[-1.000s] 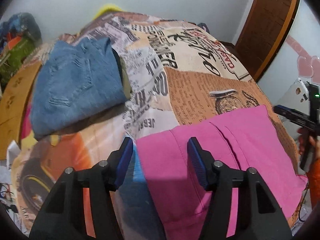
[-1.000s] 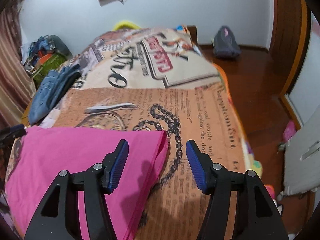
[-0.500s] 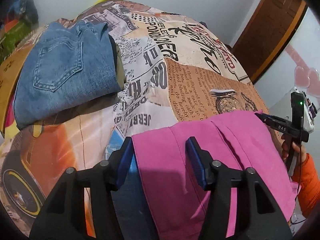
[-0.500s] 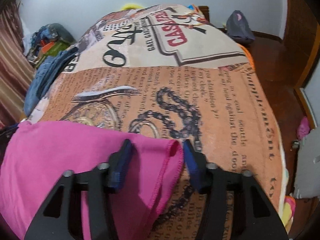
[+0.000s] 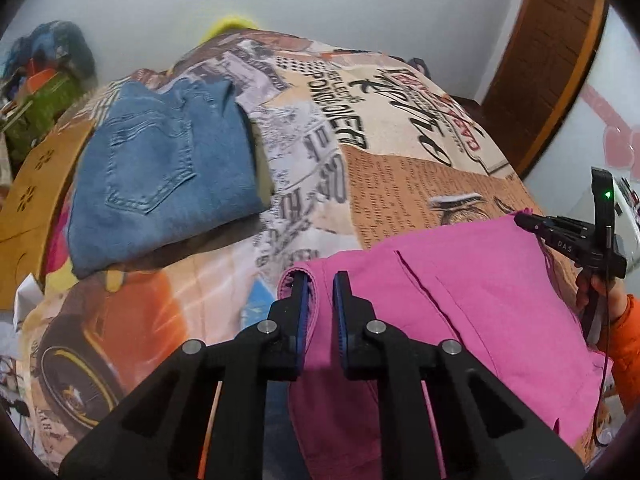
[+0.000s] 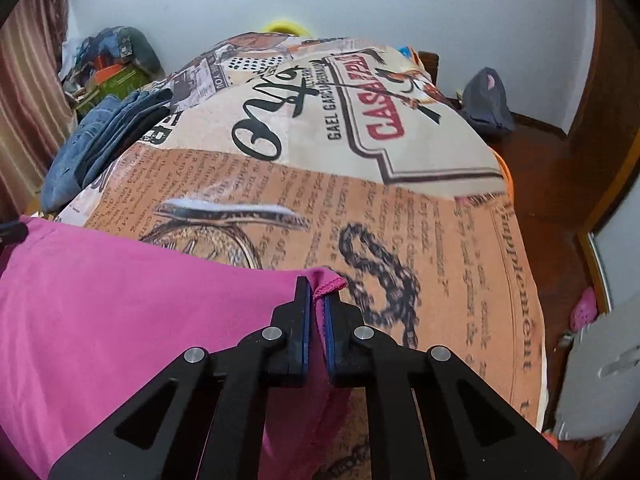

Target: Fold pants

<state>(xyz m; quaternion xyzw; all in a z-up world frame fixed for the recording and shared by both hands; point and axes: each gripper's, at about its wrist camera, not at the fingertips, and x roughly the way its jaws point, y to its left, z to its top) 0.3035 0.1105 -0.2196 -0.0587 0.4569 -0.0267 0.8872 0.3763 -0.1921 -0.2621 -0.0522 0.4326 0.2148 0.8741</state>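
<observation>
Pink pants [image 5: 472, 288] lie across the near edge of a bed with a printed cover [image 5: 384, 152]. My left gripper [image 5: 320, 280] is shut on the pants' left corner, with pink cloth bunched between the blue pads. My right gripper [image 6: 316, 292] is shut on the pants' right corner [image 6: 328, 284], the hem sticking out past the tips. The pants [image 6: 140, 300] spread leftward in the right wrist view. The right gripper also shows in the left wrist view [image 5: 528, 220], at the far pink corner.
Folded blue jeans [image 5: 164, 172] lie on the bed's left side, also seen in the right wrist view [image 6: 96, 140]. A clutter pile [image 6: 108, 64] sits in the back left corner. A dark bag [image 6: 488, 100] lies on the wooden floor at right. A brown door [image 5: 548, 52] stands right.
Both grippers went from open to shut, each pinching a corner of the pink pants. Both views have tilted up a little from half a second ago.
</observation>
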